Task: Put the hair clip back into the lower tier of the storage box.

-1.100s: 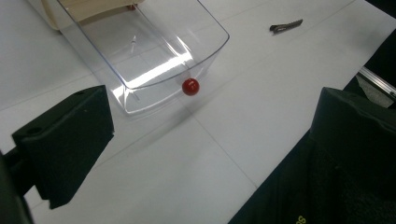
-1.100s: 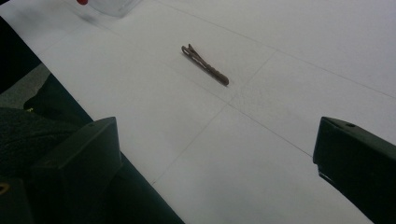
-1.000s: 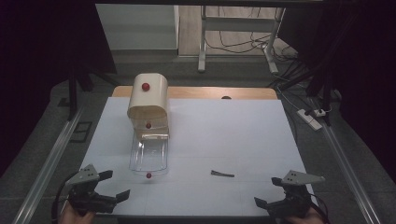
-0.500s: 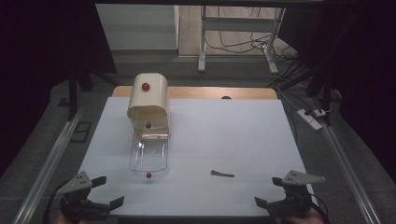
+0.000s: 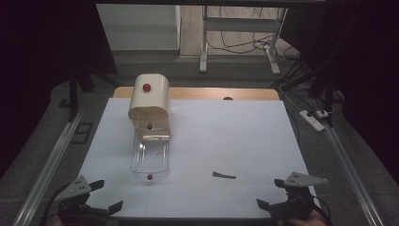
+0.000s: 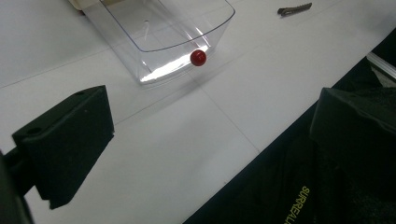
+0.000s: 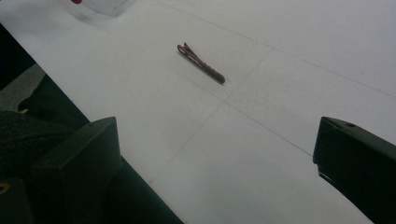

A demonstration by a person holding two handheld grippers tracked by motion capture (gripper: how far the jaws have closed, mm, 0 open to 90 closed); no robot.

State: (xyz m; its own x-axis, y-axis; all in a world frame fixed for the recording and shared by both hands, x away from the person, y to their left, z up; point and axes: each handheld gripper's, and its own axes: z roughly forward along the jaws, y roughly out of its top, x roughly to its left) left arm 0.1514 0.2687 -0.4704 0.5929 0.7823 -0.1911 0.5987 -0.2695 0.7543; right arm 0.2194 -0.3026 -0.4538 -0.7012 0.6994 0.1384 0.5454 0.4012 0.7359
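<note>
High view is showing both hand-held grippers, left hand-held gripper (image 5: 104,206) and right hand-held gripper (image 5: 275,203), gaping empty at the bench (image 5: 244,136) edge; the small dark metal hair clip (image 5: 224,175) is lying untouched, the clear plastic drawer (image 5: 150,157) standing open; work seems barely begun.

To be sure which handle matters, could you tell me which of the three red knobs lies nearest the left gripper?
The red knob on the pulled-out clear drawer, closest to the left gripper; the other two sit farther back on the cream cabinet.
</note>
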